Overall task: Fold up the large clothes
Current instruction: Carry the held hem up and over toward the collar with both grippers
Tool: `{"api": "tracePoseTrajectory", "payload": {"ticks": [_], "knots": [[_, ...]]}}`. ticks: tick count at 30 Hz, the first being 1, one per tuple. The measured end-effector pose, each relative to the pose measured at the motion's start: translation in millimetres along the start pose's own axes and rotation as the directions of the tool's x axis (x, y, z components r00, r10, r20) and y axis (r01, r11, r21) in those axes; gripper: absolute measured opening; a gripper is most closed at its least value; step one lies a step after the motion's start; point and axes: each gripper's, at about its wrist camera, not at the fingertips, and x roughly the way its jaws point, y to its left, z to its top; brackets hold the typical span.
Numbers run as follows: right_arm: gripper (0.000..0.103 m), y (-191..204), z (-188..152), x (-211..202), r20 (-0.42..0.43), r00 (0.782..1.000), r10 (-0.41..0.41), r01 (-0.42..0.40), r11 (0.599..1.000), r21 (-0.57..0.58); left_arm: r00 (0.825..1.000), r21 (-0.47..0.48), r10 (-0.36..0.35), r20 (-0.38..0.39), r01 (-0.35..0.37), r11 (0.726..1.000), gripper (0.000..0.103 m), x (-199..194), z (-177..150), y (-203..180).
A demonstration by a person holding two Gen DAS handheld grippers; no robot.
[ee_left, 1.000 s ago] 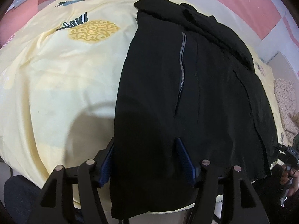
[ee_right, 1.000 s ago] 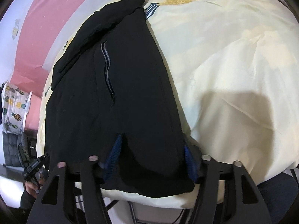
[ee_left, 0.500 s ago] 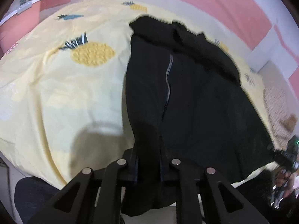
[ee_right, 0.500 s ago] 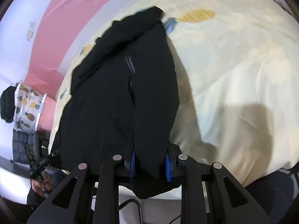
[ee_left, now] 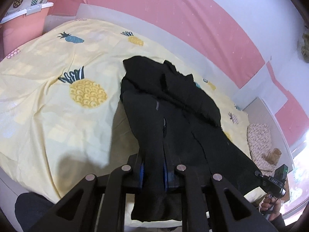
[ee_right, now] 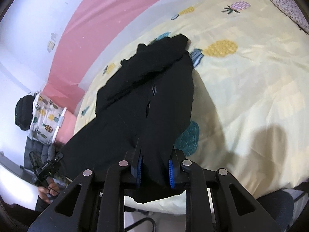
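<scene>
A large black garment [ee_left: 173, 104] with a zip lies lengthwise on a yellow pineapple-print bed sheet [ee_left: 48, 106]. My left gripper [ee_left: 153, 171] is shut on the garment's near hem and holds it raised off the bed. In the right wrist view the same black garment [ee_right: 143, 89] stretches away from me, and my right gripper [ee_right: 154, 171] is shut on the near hem at its other corner, also lifted. The far end of the garment rests bunched on the sheet [ee_right: 251, 81].
A pink and white wall [ee_left: 173, 9] runs behind the bed. A pineapple-print pillow [ee_right: 46, 119] and a dark bundle [ee_right: 23, 112] lie at the bed's left end. A patterned cushion [ee_left: 260, 141] with a small brown toy lies at the right end.
Both grippers went from open around the garment's near hem to shut on it. They have since lifted the hem up off the bed, and the views now look down from higher.
</scene>
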Motion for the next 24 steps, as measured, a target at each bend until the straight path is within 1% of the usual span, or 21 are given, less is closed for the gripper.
{"api": "tracePoseTrajectory", "payload": {"ticks": [5,10,18,24], "knots": [[0.021,7.4,18.9,-6.2,0.036,0.999,0.024,-0.023,1.000,-0.020,0.999,-0.010,-0.018,0.041,0.018,1.000,0.015,-6.7,15.5,-1.0],[0.021,15.5,44.3,-8.9,0.075,0.996,0.050,-0.047,0.998,-0.040,0.995,-0.004,-0.039,0.092,0.040,0.999,0.015,-8.3,42.9,-9.4],[0.021,33.9,102.9,-5.5,0.136,0.988,0.076,-0.066,0.995,-0.076,0.985,0.019,-0.066,0.160,0.064,0.998,0.015,4.4,103.6,-29.6],[0.021,48.8,150.0,9.4,0.165,0.983,0.075,-0.059,0.993,-0.100,0.981,0.028,-0.065,0.183,0.061,0.998,0.015,27.6,151.9,-42.7]]}}
